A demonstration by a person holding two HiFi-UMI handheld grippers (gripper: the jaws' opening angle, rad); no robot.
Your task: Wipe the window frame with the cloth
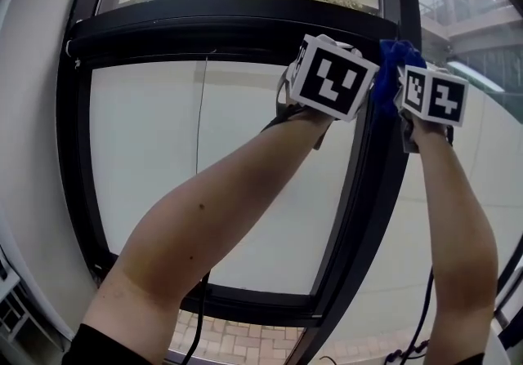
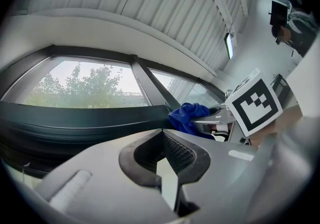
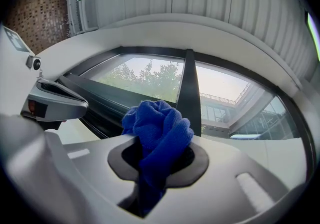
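Two tongs are up near the top of the pane, with both forearms stretched toward it.

Left tongs, about 12 o'clock in the head view: the jaws are drawn together and their own view shows nothing between them. They hang just beside the working hand and do no work. My guess is they are kept there for balance, or ready to take over the wiping.

Window frame: dark, with a cross bar running from 9 to 1 o'clock above the lower pane. An upright bar drops from the cross bar toward 6 o'clock. The two bars meet right where the tongs are.

Cloth: blue and bunched into a wad, at 1 o'clock in the head view between the two marker cubes. It sits on or just beside the upright bar near the joint. I cannot confirm actual contact from any view.

Right tongs: clamped on the cloth. The wad bulges out ahead of the jaws and a tail runs back through the throat. Held this way, the fabric should meet the frame before the hard jaws do.

Judgement: wiping is under way at the upper joint. The upright bar's long run below the joint probably remains to be wiped.
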